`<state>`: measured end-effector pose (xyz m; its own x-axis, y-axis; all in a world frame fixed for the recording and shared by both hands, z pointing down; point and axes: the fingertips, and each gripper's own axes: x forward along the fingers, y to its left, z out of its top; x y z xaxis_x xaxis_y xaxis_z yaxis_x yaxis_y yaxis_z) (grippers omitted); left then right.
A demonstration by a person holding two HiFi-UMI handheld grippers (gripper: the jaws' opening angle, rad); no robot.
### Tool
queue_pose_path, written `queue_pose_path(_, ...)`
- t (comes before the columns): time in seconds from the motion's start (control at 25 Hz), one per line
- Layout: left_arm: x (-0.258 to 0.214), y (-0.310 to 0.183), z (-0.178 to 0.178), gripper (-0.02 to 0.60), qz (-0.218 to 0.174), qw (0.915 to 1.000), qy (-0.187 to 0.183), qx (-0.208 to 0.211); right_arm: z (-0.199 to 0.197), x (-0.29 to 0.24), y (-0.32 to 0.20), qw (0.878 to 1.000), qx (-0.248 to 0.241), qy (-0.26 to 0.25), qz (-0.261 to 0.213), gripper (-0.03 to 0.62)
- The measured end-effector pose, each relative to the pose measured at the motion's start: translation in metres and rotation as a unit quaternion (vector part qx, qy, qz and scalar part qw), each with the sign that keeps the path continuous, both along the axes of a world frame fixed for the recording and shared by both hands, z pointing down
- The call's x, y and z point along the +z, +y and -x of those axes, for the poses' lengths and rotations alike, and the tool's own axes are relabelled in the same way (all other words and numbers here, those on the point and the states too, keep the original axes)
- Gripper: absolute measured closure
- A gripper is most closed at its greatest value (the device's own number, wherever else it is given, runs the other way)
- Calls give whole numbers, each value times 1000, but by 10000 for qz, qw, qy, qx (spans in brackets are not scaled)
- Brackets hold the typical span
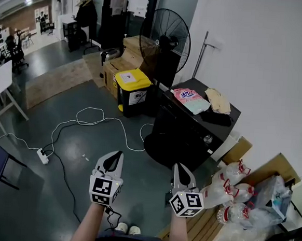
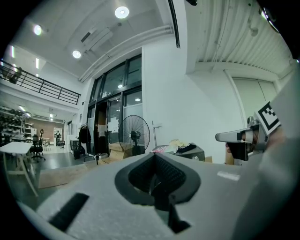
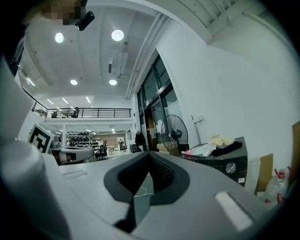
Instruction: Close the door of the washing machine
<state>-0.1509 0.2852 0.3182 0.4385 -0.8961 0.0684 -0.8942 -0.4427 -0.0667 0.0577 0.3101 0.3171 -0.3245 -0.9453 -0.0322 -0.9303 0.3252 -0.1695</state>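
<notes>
Left gripper (image 1: 118, 154) closed, empty; right gripper (image 1: 179, 167) closed, empty; boxy black washing machine (image 1: 205, 128), round door (image 1: 164, 143) hanging open.

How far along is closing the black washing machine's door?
Done: nothing; the black box-shaped washing machine has its round dark door hanging open. In hand: nothing; the left gripper and right gripper are shut, empty, short of it. Left: reach the door and push it shut.
</notes>
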Motion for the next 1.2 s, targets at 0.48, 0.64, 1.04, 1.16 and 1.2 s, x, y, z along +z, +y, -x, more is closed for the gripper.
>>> queue_pose_path(0.48,12,5,9,574,181,9998,0,-42,16,13,4,9998,-139,151,82,580)
queue_pose_path(0.64,11,4,12,517,153,9998,94,19,19,15,2,9997,-179,162,107,581)
queue_pose_path(1.04,18,-1,31,329,201,9993,298,93,24,18,-2,9996,-150,140,173,582)
queue_pose_path(1.16,24,-7,39,313,269,9992,293,75,27,24,-9,9995,-124,131,262,580)
queue_pose_path(1.2,26,-9,42,311,288,9991,294,76,28,26,-11,9994,-114,125,286,581)
